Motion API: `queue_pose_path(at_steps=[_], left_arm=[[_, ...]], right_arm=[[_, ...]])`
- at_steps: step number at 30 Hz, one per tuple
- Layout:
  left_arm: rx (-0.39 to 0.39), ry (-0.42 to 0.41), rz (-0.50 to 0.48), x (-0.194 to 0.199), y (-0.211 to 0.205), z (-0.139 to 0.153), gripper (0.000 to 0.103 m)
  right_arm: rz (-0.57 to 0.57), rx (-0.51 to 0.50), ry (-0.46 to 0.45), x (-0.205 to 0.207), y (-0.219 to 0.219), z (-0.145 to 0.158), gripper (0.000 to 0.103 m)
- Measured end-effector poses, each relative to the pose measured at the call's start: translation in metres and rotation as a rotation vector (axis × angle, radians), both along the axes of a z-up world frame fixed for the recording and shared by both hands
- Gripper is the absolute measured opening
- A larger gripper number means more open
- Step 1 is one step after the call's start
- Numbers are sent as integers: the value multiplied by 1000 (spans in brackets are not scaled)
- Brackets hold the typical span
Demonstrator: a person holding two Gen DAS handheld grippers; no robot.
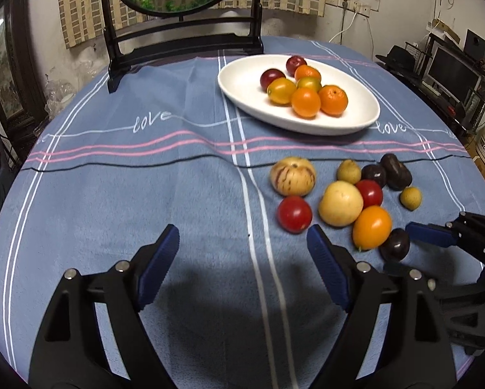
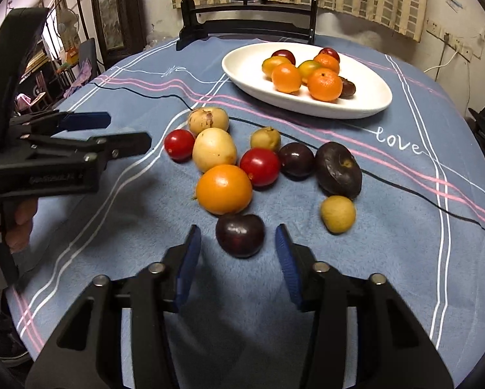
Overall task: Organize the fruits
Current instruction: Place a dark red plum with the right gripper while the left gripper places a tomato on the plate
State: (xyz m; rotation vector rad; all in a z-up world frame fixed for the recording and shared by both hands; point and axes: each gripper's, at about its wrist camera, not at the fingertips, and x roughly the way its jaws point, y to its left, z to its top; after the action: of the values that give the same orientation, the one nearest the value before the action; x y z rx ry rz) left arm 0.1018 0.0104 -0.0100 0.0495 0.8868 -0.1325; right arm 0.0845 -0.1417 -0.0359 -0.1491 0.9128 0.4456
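We hold a hand-held gripper in each hand over a round table (image 1: 112,194) with a blue cloth on it.

Our left hand-held gripper (image 1: 242,243) is wide open and holds nothing. Only bare cloth lies between its blue pads. A red tomato (image 1: 294,214) sits just past its right pad.

Our right hand-held gripper (image 2: 238,243) is open too and holds nothing. A dark plum (image 2: 240,235) lies on the cloth between its two tips. We see a small gap on each side, so the pads do not touch the plum.

The loose fruits lie in a bunch on the cloth, right in front of the right hand-held gripper. An orange fruit (image 2: 224,189) sits just behind the plum. A pale yellow fruit (image 2: 213,149) touches the orange one. Another red tomato (image 2: 260,166) sits beside them. Two more dark fruits lie to the right, and the bigger one (image 2: 338,168) looks wrinkled. A small tan fruit (image 2: 338,214) lies near the plum, on its right. A striped pale fruit (image 1: 292,176) sits at the far side of the bunch.

A white oval dish (image 2: 248,64) stands farther back on the table, well apart from the bunch. It holds orange fruits and dark red ones piled close together.

A black stand (image 1: 180,45) with a round picture stands behind the dish.
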Motion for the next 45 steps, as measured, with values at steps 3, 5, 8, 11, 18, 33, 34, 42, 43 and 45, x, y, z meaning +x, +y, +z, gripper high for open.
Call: queue_pose_path(at_steps=[3,5,8,11,18,33,34,42,43,45], left_arm=[[10,14,-14,2,-3,-6,83],[10,19,-24,5,-5,-8,83],[19,26,-44,9,-12,-12,83],[30,30,-56,14,-19,-15,83],[16,62,-64,31,-26,-27,66],[-54,-33,-121,20,-27,28,29],[-55,-45,-128,24,-29,34,29],[-34,-106,-136,66,-50,58,29],[-29,-108,-135,72,-52,57,29],[-26,-102,-136,82,-55,55,29]], right_arm=[[0,17,15,5,-3,-1,31],[-13,37,1,4,-10,3,31],[-31,58,-10,1,-21,7,31],[-57,66,-19,-3,-33,10,31],[-97,102,-31,-7,-55,17,31],[-123,110,-129,-1,-61,50,31],[-127,110,-148,3,-61,56,31],[-135,117,-247,47,-51,78,31],[-136,114,-246,55,-50,76,31],[-138,103,-237,67,-48,72,31]])
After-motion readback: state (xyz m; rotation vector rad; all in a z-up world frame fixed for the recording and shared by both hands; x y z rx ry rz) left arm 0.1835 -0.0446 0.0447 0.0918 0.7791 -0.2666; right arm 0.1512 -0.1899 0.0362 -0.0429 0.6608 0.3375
